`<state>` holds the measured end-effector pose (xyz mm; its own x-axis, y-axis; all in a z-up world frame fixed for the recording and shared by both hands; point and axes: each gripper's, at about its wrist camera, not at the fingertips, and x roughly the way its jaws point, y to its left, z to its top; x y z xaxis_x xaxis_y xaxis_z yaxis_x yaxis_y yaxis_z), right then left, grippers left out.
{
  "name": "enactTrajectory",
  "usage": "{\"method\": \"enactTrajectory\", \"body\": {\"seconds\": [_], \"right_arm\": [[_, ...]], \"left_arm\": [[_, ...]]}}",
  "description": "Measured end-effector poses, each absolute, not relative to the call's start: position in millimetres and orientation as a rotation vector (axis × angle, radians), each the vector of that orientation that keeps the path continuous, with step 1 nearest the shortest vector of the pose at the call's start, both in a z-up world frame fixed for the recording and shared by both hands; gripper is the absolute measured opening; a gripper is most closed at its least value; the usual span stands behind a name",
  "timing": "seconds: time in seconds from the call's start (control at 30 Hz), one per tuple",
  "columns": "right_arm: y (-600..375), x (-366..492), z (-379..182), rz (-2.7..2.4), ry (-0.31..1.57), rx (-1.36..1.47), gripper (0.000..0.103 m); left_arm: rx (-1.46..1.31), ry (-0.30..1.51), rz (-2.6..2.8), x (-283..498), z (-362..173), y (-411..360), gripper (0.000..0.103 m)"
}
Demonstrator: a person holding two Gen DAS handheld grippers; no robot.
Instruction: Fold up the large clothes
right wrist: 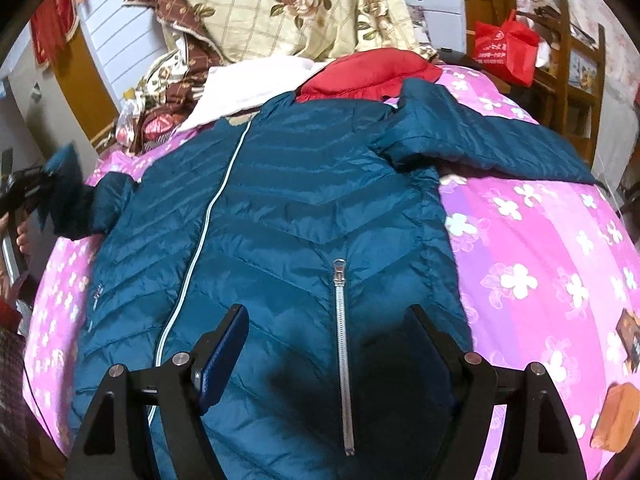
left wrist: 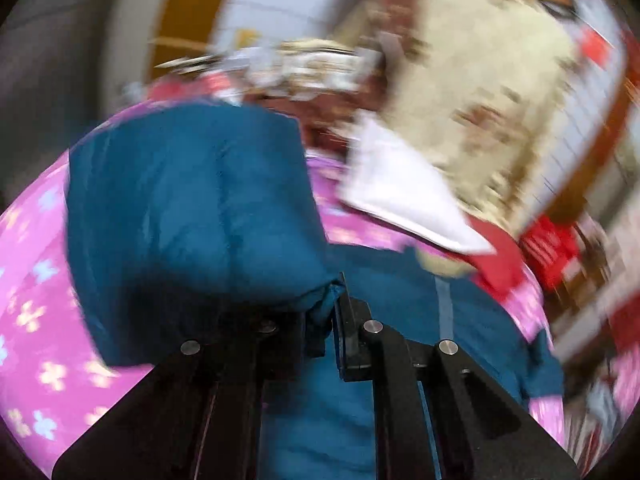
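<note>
Jacket [right wrist: 280,216] sleeve — seemingly pinched in left hand-held gripper [left wrist: 328,320].

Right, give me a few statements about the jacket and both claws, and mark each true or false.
1. The left claw is shut on a sleeve of the teal quilted puffer jacket. True.
2. The right claw grips the jacket's hem. False: it is open, holding nothing.
3. The jacket lies on a pink flowered bedsheet. True.
4. The jacket's other sleeve is folded across its chest. False: it stretches outward.
</note>
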<state>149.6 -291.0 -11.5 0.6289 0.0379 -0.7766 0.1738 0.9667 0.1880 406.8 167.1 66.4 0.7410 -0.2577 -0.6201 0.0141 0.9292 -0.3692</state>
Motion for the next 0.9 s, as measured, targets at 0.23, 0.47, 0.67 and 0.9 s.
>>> {"method": "enactTrajectory", "body": {"seconds": [0.23, 0.47, 0.67, 0.9], "right_arm": [[-313.5, 129.0, 2.0, -0.096, 0.854, 0.303, 0.077], [-335.0, 117.3, 6.7, -0.072, 0.844, 0.402, 0.077], [-345.0, 111.8, 10.7, -0.039, 0.761, 0.574, 0.077], [-301.0, 152.9, 18.1, 0.071, 0.844, 0.466, 0.077]], "left_arm": [[-0.142, 0.828, -0.36, 384.5, 17.2, 10.1, 0.01], [0.067, 0.979, -0.344, 346.2, -58.1, -64.0, 0.013], [0.046, 0.901, -0.411, 277.4, -26.3, -47.2, 0.055], [0.072, 0.771, -0.27, 198.3, -14.8, 12.7, 0.072]]}}
